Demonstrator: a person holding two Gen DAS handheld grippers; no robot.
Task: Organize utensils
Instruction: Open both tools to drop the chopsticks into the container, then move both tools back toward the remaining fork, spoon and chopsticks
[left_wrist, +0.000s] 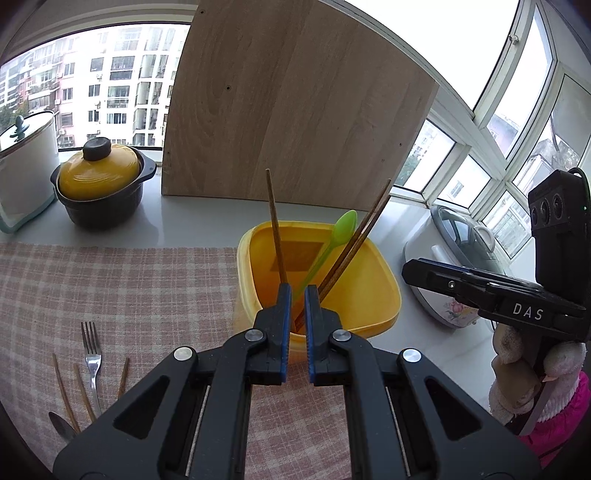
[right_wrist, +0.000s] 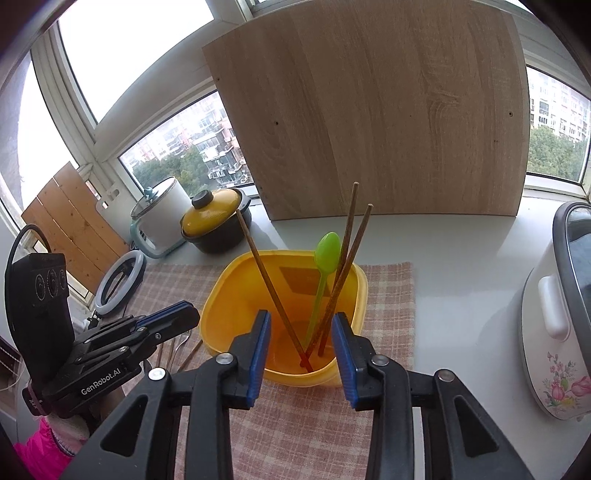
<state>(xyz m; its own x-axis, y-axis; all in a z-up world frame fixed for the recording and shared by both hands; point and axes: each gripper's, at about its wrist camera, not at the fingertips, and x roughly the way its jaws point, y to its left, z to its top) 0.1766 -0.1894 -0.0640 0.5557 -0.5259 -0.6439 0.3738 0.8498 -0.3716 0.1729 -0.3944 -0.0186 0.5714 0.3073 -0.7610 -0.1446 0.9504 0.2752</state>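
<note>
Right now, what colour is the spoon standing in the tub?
Bright green spoon, clearest in the right wrist view.

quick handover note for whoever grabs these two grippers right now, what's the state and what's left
Left gripper: jaws shut, nothing between them, in front of the yellow container.
Right gripper: jaws apart and empty, at the container's near rim.
Done: three wooden chopsticks and the green spoon stand in the container.
Left: a fork, three loose chopsticks and a metal spoon lie on the checked cloth, on the left gripper's side.
Likely next: pick those up one at a time and drop them into the container.
</note>
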